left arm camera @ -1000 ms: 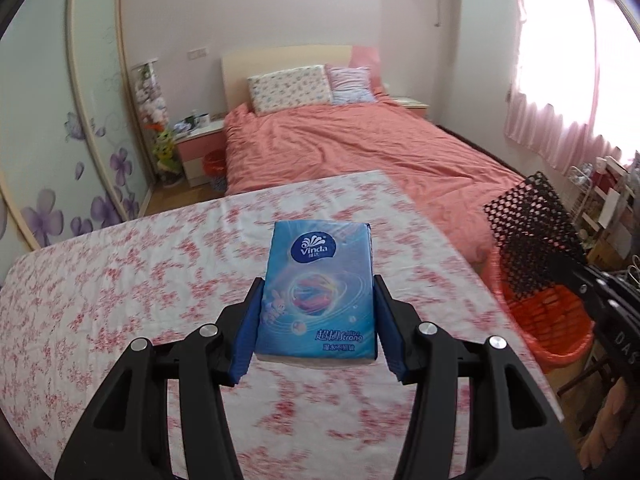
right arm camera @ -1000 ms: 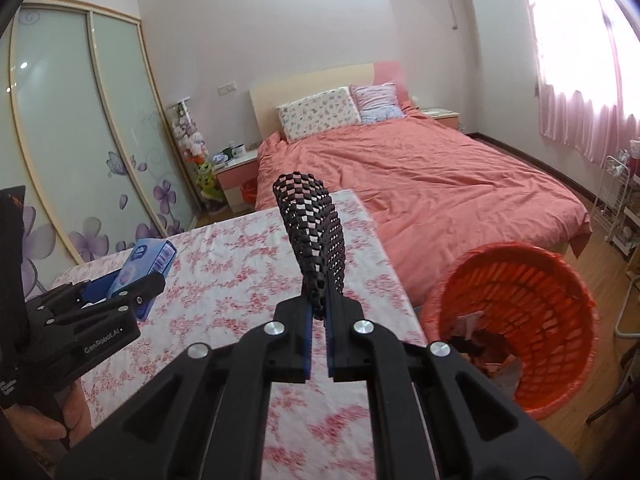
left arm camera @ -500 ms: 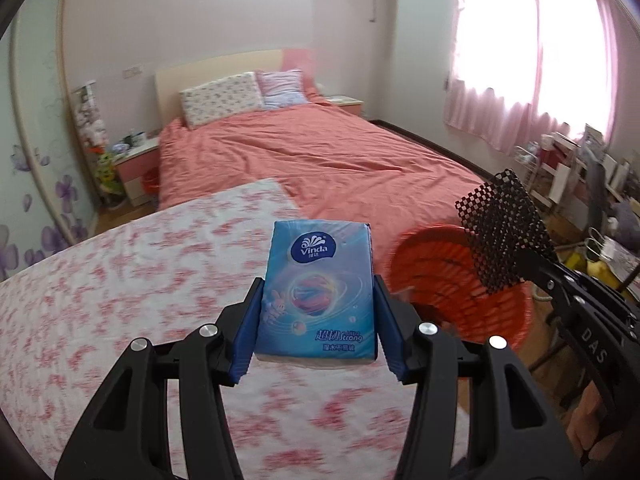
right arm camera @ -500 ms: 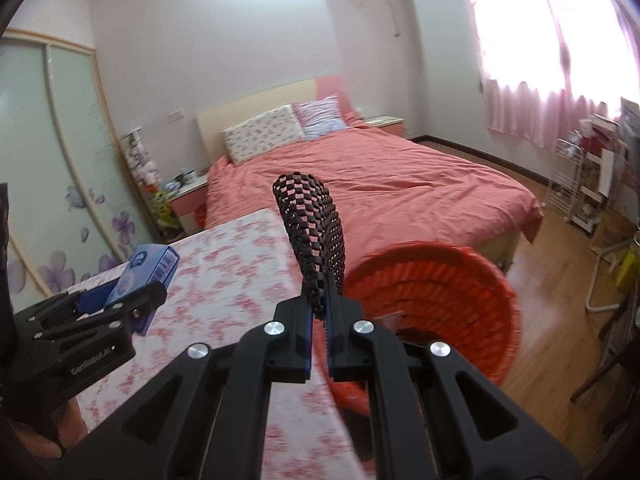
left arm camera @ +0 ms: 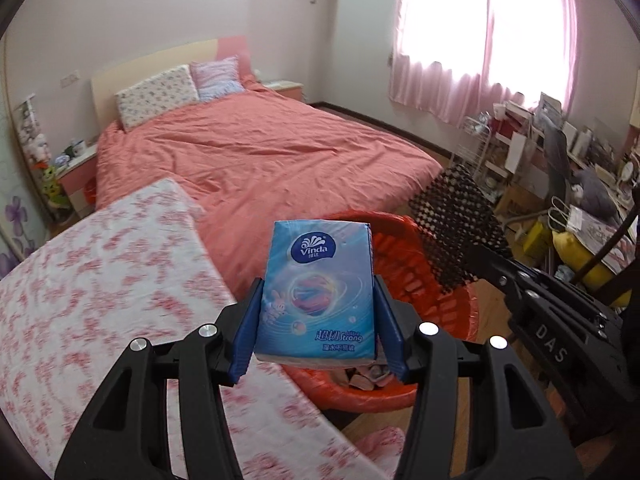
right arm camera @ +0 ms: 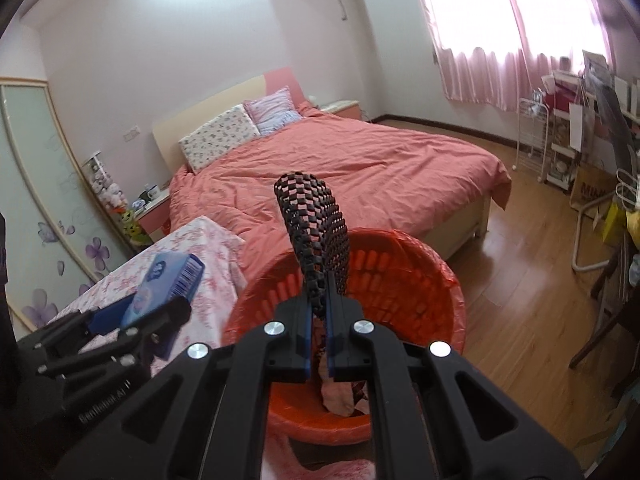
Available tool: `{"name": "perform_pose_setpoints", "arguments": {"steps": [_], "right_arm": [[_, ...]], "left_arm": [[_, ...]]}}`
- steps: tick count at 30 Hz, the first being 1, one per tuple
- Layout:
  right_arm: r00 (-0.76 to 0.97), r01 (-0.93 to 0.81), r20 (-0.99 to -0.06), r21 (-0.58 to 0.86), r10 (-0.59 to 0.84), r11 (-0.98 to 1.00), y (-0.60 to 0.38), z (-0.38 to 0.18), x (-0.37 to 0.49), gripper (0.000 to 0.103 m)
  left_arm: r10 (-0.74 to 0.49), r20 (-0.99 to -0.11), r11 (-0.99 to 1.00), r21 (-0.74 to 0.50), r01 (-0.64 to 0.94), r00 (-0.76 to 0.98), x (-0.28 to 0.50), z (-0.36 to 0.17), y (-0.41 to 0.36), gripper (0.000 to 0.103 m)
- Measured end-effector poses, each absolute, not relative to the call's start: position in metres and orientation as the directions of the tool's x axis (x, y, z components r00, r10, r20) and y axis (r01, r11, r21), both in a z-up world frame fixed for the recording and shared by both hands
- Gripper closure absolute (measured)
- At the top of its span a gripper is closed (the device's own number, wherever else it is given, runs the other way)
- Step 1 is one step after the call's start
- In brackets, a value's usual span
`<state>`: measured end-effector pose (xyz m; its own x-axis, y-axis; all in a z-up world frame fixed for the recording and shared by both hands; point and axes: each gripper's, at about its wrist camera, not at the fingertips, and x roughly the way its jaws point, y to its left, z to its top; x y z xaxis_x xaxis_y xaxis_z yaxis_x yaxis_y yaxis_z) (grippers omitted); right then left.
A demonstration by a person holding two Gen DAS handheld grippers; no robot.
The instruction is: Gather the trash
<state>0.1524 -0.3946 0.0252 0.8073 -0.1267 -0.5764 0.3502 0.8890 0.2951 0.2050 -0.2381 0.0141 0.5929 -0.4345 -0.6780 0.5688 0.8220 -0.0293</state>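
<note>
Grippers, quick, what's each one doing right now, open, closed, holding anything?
Left gripper: closed on the blue tissue pack, beside the red trash basket.
Right gripper: closed on the black mesh piece, above the basket.

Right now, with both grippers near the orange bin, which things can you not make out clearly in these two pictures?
- Bin contents: in the right wrist view the right gripper and black mesh piece hide most of the orange bin inside.
- In the left wrist view the tissue pack in the left gripper covers the bin's middle.
- Floral cloth: pattern blurred.
- Desk clutter: too small.
</note>
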Motion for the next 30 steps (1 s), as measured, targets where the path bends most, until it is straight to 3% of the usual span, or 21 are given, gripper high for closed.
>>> {"name": "perform_pose_setpoints", "arguments": {"steps": [2,4,6,10,12,15,21,24,30], "right_arm": [[0.801,0.355,-0.587,0.312,-0.114,0.881,-0.403,0.018,0.161,0.092],[0.792,0.372,-0.6,0.33,-0.112,0.868,-0.413,0.01,0.167,0.086],[0.786,0.377,-0.61,0.348,-0.098,0.858,-0.421,0.003,0.173,0.07],[0.772,0.394,-0.625,0.33,-0.115,0.858,-0.426,-0.005,0.172,0.066],[0.777,0.394,-0.618,0.326,-0.121,0.859,-0.423,-0.004,0.166,0.054],[0.793,0.38,-0.592,0.297,-0.143,0.876,-0.408,0.006,0.154,0.042],[0.843,0.33,-0.509,0.233,-0.174,0.915,-0.359,0.034,0.119,0.012],[0.863,0.321,-0.464,0.199,-0.199,0.926,-0.331,0.046,0.095,0.004],[0.863,0.386,-0.381,0.075,-0.332,0.919,-0.281,0.07,0.049,0.004]], "left_arm": [[-0.429,-0.692,0.818,-0.024,0.575,0.58,0.207,0.006,-0.249,0.048],[-0.409,-0.711,0.823,-0.016,0.568,0.572,0.211,-0.003,-0.255,0.035],[-0.382,-0.722,0.838,-0.007,0.546,0.577,0.216,-0.01,-0.254,0.03],[-0.349,-0.74,0.857,-0.004,0.516,0.575,0.219,-0.016,-0.247,0.03],[-0.341,-0.74,0.864,-0.004,0.503,0.58,0.218,-0.015,-0.239,0.03],[-0.328,-0.726,0.877,0.004,0.48,0.605,0.209,-0.008,-0.22,0.03],[-0.271,-0.631,0.923,0.044,0.382,0.727,0.17,0.021,-0.159,0.014],[-0.238,-0.579,0.943,0.056,0.329,0.78,0.152,0.032,-0.13,0.007],[-0.109,-0.492,0.979,0.1,0.18,0.864,0.106,0.041,-0.075,0.002]]}}
